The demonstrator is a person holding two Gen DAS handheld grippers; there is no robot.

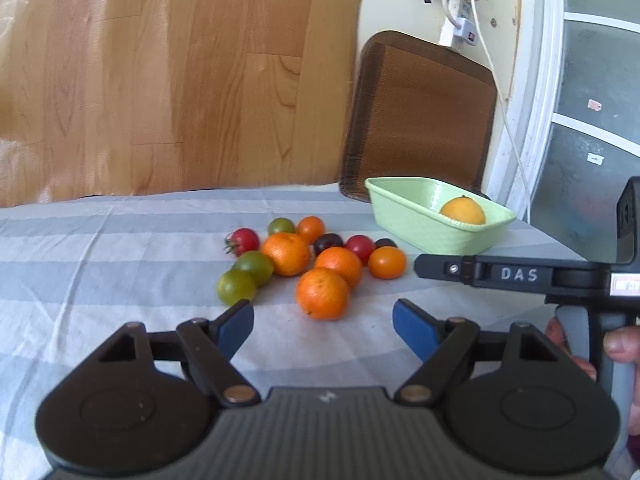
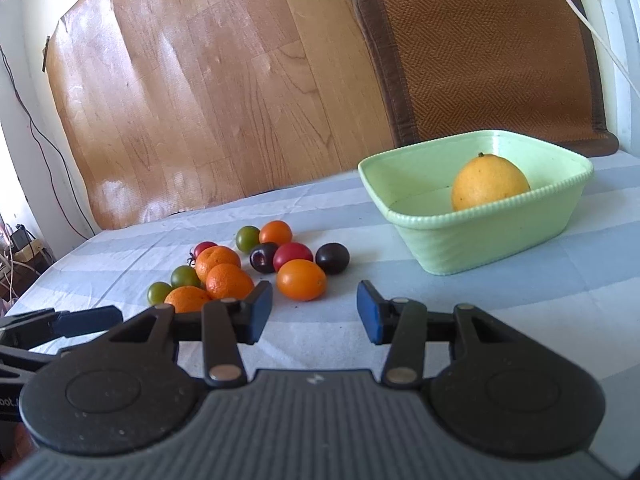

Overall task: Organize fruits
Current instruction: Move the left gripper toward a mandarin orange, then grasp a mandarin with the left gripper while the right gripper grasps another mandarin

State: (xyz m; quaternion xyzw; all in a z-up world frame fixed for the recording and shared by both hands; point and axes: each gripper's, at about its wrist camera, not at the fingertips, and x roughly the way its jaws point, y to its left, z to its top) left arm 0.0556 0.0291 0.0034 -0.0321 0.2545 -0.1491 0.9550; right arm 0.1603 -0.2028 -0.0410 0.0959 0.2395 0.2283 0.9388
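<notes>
Fruit is lying clustered at twelve o'clock of the left gripper (image 1: 323, 326), gaping wide and empty, lining up on the nearest orange (image 1: 322, 294); right gripper (image 2: 314, 312), narrower, is gripping nothing.

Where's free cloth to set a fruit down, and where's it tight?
Free: cloth between fruit pile and bowl; the strip before the right gripper; cloth left of the pile. The bowl holds only one orange. Tight: the pile itself, fruits touching.
</notes>
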